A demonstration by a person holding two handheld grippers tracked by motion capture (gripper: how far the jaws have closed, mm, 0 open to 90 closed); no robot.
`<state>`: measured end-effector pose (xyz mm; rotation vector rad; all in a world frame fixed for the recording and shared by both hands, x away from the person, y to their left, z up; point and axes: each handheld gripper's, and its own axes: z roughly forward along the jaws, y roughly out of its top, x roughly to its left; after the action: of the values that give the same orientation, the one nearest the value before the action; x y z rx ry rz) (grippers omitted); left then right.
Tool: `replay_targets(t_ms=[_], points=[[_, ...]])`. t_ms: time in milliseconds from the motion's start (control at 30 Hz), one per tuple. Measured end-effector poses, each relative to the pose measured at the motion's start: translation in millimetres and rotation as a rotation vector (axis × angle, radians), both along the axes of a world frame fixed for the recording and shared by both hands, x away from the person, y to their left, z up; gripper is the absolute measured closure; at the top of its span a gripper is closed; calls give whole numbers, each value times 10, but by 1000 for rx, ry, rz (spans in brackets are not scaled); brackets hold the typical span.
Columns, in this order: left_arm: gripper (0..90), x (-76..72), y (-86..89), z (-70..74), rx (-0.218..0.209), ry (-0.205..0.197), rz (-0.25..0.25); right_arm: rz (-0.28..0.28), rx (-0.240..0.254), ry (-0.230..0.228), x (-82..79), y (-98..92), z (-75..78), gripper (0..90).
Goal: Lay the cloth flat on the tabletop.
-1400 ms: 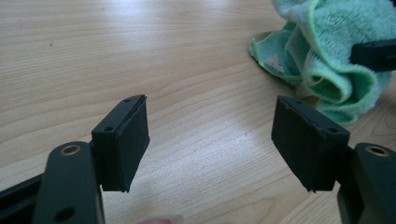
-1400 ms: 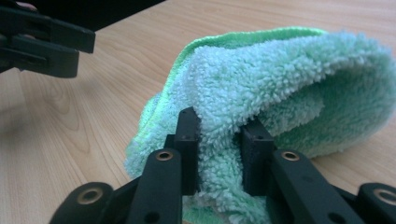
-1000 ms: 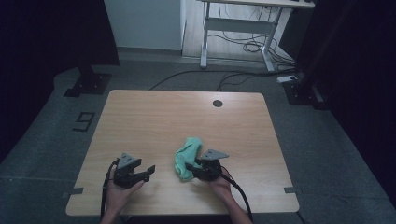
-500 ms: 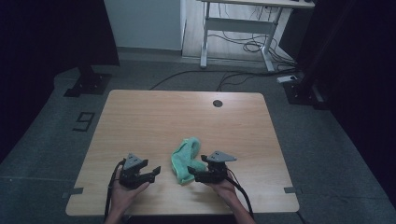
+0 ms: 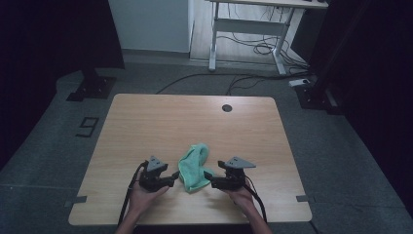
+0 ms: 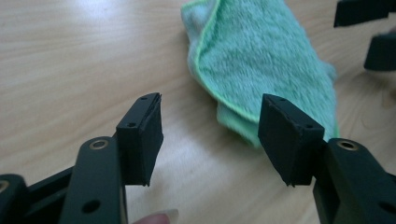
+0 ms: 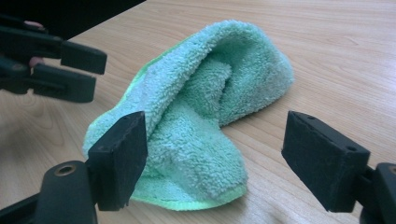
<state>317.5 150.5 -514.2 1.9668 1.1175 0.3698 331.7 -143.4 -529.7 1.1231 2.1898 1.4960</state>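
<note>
Now | cloth (image 5: 194, 167) crumpled on bench (image 5: 160, 122), between both tongs | left tongs (image 5: 171, 177) wide, closing, empty | right tongs (image 5: 208, 176) wide, just opened, empty | risk: pinching only top fold, cloth drags, stays bunched

A light wooden table (image 5: 160, 122) is standing on grey carpet, bearing a crumpled green towel (image 5: 194, 165) lying near its front edge; a round dark grommet (image 5: 227, 107) is sitting toward its back edge.

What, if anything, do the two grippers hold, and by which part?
Nothing is held. The left gripper and right gripper both stand open beside the green cloth.
</note>
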Motion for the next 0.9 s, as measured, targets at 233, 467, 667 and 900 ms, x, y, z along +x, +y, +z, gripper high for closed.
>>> replay_targets(t_ms=[233,467,667,900], points=[[457,225,-92,46,8,-4,-7,-25,0,1,18,-28,-22,233],[476,424,-156,125,19,-18,-7,-16,-13,2,3,-5,-45,237],[492,635,-291,164,23,-19,-39,-8,-29,12,-30,28,-90,236],[507,761,-493,148,53,-6,-59,-3,-34,27,-55,28,-107,239]])
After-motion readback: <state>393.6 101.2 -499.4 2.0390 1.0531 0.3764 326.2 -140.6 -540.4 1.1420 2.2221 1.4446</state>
